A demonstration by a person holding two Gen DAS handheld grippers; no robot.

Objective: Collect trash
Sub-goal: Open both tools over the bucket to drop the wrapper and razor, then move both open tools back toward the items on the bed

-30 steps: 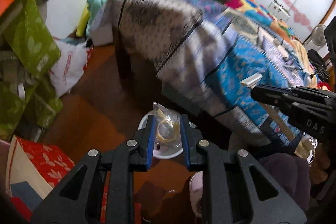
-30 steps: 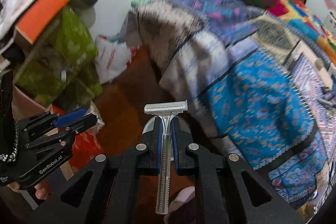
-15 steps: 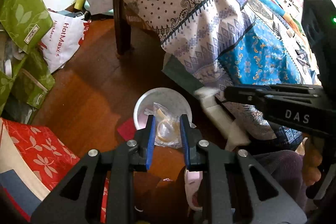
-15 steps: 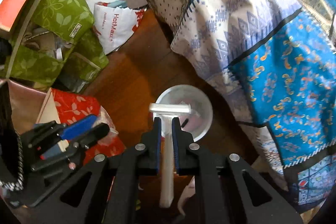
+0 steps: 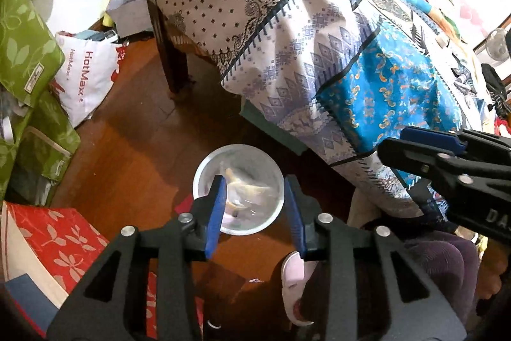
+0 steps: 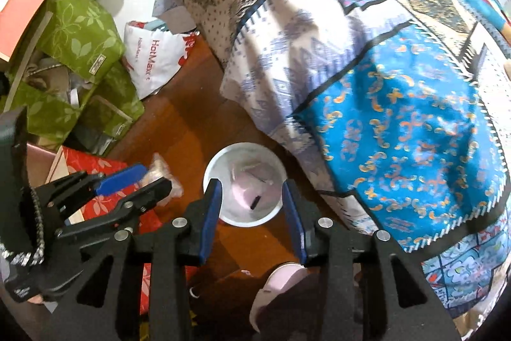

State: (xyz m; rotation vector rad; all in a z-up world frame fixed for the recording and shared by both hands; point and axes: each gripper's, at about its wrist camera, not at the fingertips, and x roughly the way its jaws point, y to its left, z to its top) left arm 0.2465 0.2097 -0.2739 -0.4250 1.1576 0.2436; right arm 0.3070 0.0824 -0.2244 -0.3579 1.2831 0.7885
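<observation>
Both the left gripper (image 5: 254,210) and the right gripper (image 6: 252,213) are hanging with jaws spread, having just been opening with nothing pinched between them, above the white trash bucket (image 5: 204,171) where the blurred plastic wrapper (image 5: 247,190) is lying.

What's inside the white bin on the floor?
The white bin holds a crumpled clear wrapper, pale pink scraps and a small dark piece. Whatever lies beneath them is covered, and the razor cannot be made out.
</observation>
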